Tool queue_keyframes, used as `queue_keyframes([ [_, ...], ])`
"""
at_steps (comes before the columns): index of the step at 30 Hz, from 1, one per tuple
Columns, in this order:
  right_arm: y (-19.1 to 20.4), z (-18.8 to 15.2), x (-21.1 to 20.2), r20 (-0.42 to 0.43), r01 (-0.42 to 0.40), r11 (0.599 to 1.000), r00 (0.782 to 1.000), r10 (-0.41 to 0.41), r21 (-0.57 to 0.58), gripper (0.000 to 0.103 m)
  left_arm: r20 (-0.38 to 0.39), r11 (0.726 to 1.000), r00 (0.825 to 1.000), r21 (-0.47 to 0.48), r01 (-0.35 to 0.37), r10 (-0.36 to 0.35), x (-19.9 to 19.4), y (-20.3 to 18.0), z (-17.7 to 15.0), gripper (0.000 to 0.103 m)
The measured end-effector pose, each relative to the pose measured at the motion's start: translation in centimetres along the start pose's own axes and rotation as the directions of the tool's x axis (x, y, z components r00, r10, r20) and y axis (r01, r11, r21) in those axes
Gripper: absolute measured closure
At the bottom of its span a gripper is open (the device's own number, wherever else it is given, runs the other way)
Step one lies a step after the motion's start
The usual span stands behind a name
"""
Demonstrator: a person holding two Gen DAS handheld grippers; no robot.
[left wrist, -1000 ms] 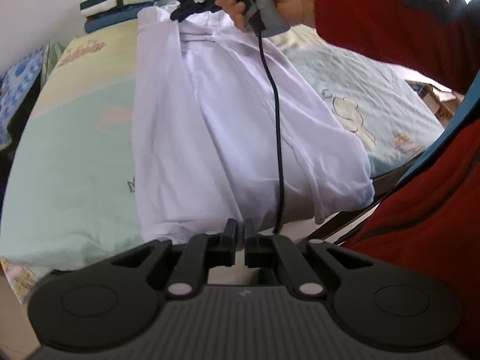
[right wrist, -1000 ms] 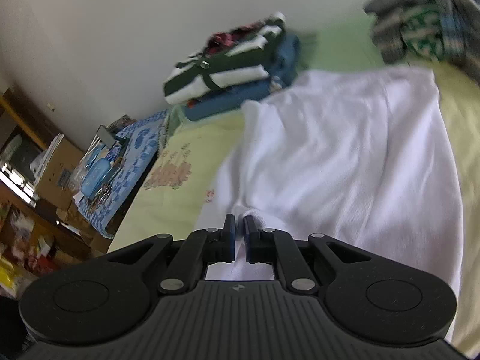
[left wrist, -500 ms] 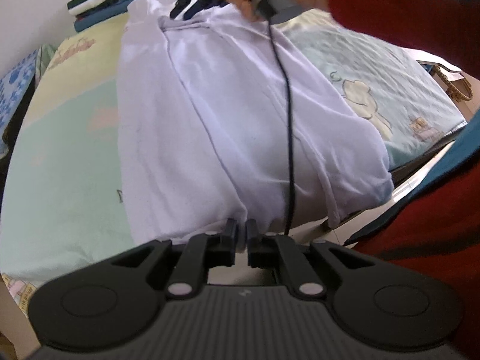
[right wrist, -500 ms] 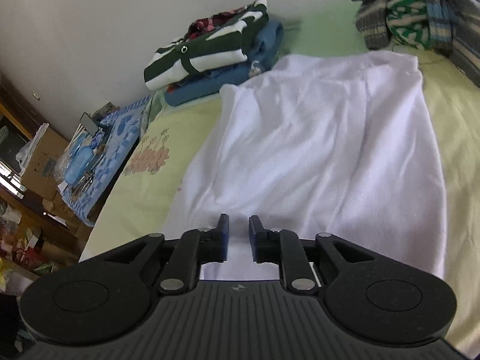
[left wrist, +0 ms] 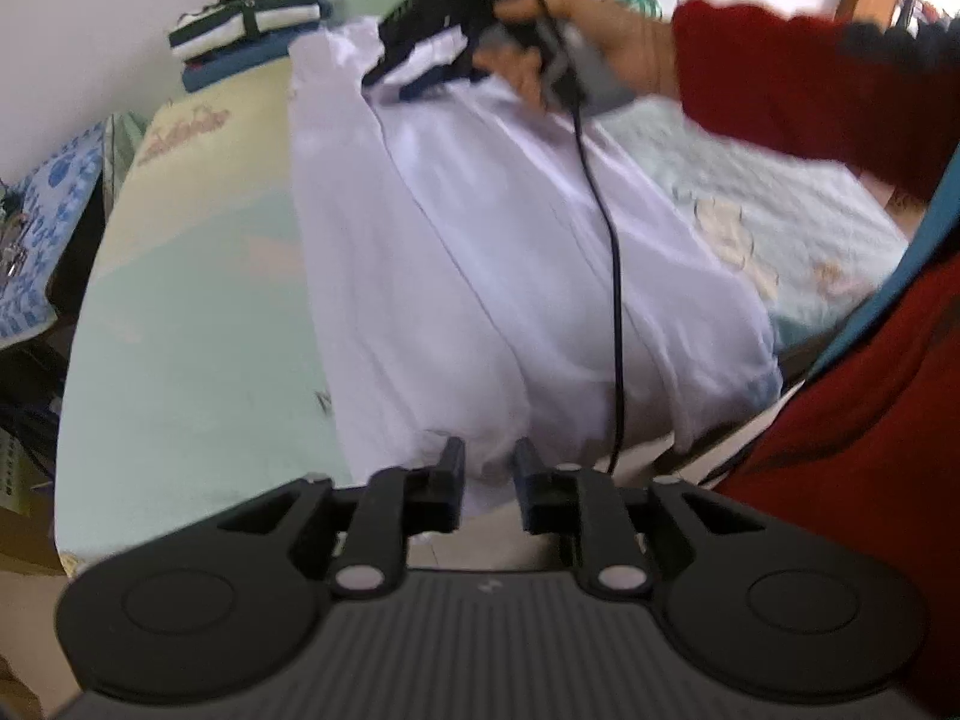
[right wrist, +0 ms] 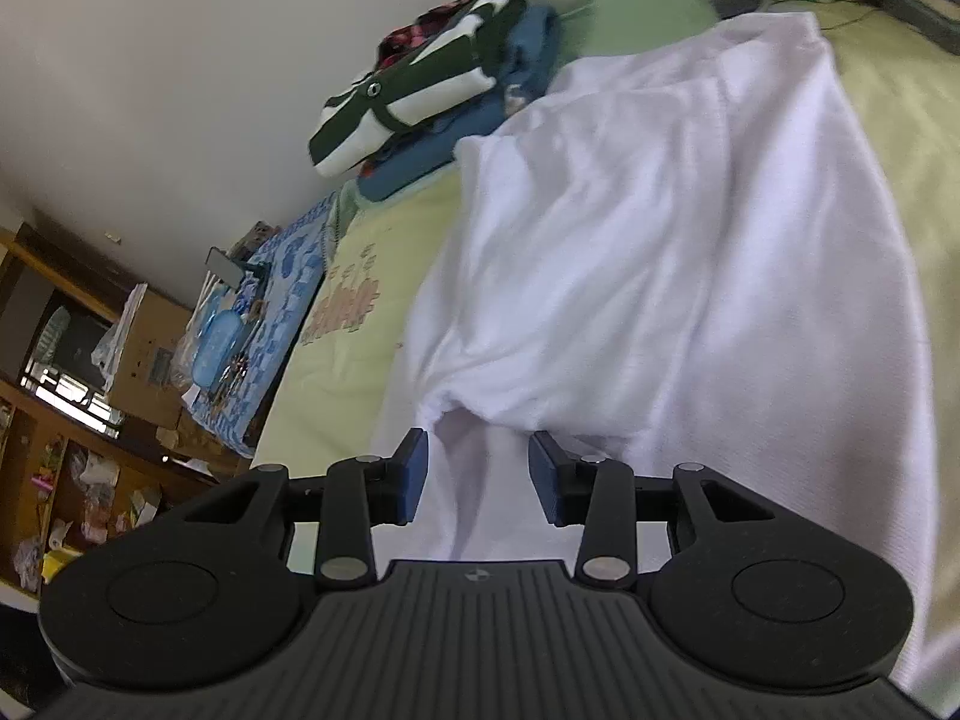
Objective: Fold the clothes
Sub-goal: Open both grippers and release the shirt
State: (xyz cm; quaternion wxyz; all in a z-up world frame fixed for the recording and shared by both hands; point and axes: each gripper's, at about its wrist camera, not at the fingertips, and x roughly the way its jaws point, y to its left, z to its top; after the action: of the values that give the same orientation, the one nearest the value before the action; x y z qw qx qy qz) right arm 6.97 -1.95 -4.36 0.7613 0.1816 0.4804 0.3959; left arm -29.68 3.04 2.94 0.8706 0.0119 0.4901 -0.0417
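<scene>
The white cotton garment (left wrist: 492,276) lies lengthwise on the pastel-printed bed (left wrist: 180,312), laid flat for folding. Left tool (left wrist: 487,468), at its 6 o'clock hem, is opening; right tool (right wrist: 477,456) likewise parts, cloth lying loose between both.

We see a pale green and yellow bedsheet (right wrist: 360,324) with cartoon prints. Left of the bed, a blue patterned cloth (right wrist: 282,294) holds clutter, and farther left stands a wooden shelf (right wrist: 54,420). A white wall (right wrist: 180,60) rises behind.
</scene>
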Motion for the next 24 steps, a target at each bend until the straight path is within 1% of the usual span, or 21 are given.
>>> queue_keyframes([
  [2, 0.1, 0.2, 0.8, 0.014, 0.005, 1.000, 1.000, -0.005, 0.016, 0.062, 0.011, 1.000, 1.000, 0.022, 0.020, -0.020, -0.4, -0.1, 0.3, 0.076],
  [4, -0.4, 0.4, 1.4, 0.016, -0.024, 0.995, 1.000, 0.023, 0.095, 0.062, 0.010, 0.998, 1.000, 0.048, 0.028, -0.029, -0.5, -0.3, 0.4, 0.068],
  [5, -0.8, 0.5, 1.6, 0.028, -0.047, 0.989, 0.999, 0.044, 0.141, 0.061, 0.001, 0.998, 1.000, 0.055, 0.024, -0.024, -0.3, -0.4, 0.3, 0.066],
  [7, -1.4, 0.7, 1.9, 0.061, -0.062, 0.975, 0.997, 0.050, 0.215, 0.063, -0.007, 0.998, 1.000, 0.066, 0.015, -0.015, 0.0, -0.3, 0.3, 0.066],
  [8, -1.7, 0.7, 2.0, 0.078, -0.068, 0.966, 0.996, 0.050, 0.251, 0.064, 0.001, 0.998, 1.000, 0.062, 0.005, -0.005, 0.2, -0.2, 0.5, 0.066],
  [9, -1.7, 0.8, 2.1, 0.085, -0.071, 0.963, 0.995, 0.050, 0.258, 0.064, 0.012, 0.999, 1.000, 0.051, 0.001, -0.002, 0.5, 0.0, 0.9, 0.066],
  [10, -1.7, 0.9, 2.2, 0.088, -0.072, 0.963, 0.995, 0.051, 0.259, 0.071, 0.025, 0.999, 1.000, 0.043, -0.002, 0.001, 0.9, 0.1, 1.3, 0.065],
  [11, -1.4, 1.0, 2.1, 0.094, -0.063, 0.972, 0.995, 0.042, 0.225, 0.087, 0.038, 0.999, 0.999, 0.037, -0.007, 0.005, 1.3, 0.2, 1.6, 0.064],
  [12, -1.0, 1.1, 1.9, 0.101, -0.050, 0.982, 0.994, 0.032, 0.182, 0.097, 0.046, 0.999, 0.999, 0.034, -0.011, 0.009, 1.8, 0.2, 1.9, 0.063],
  [14, 0.0, 1.4, 1.4, 0.123, -0.022, 0.995, 0.992, 0.010, 0.098, 0.098, 0.039, 0.999, 0.999, 0.032, -0.006, 0.005, 3.1, 0.1, 2.0, 0.063],
  [17, 1.1, 1.6, 0.2, 0.175, 0.024, 1.000, 0.984, -0.023, -0.002, 0.098, 0.013, 1.000, 1.000, 0.016, 0.013, -0.013, 4.9, 0.1, 1.6, 0.063],
  [18, 1.2, 1.7, 0.0, 0.183, 0.042, 0.999, 0.982, -0.037, -0.025, 0.098, 0.004, 1.000, 1.000, 0.010, 0.019, -0.019, 5.5, 0.1, 1.5, 0.063],
  [20, 1.0, 1.8, 0.6, 0.168, 0.095, 0.994, 0.982, -0.085, -0.053, 0.098, -0.014, 1.000, 0.999, 0.004, 0.030, -0.030, 6.2, 0.0, 1.1, 0.061],
  [21, 0.9, 1.8, 1.0, 0.161, 0.129, 0.989, 0.980, -0.117, -0.066, 0.098, -0.021, 0.999, 0.999, 0.001, 0.036, -0.036, 6.4, 0.0, 0.9, 0.058],
  [24, 0.4, 1.3, 1.7, 0.160, 0.191, 0.978, 0.971, -0.176, -0.088, 0.098, -0.034, 0.998, 0.998, -0.005, 0.056, -0.056, 6.6, -0.3, 0.2, 0.049],
])
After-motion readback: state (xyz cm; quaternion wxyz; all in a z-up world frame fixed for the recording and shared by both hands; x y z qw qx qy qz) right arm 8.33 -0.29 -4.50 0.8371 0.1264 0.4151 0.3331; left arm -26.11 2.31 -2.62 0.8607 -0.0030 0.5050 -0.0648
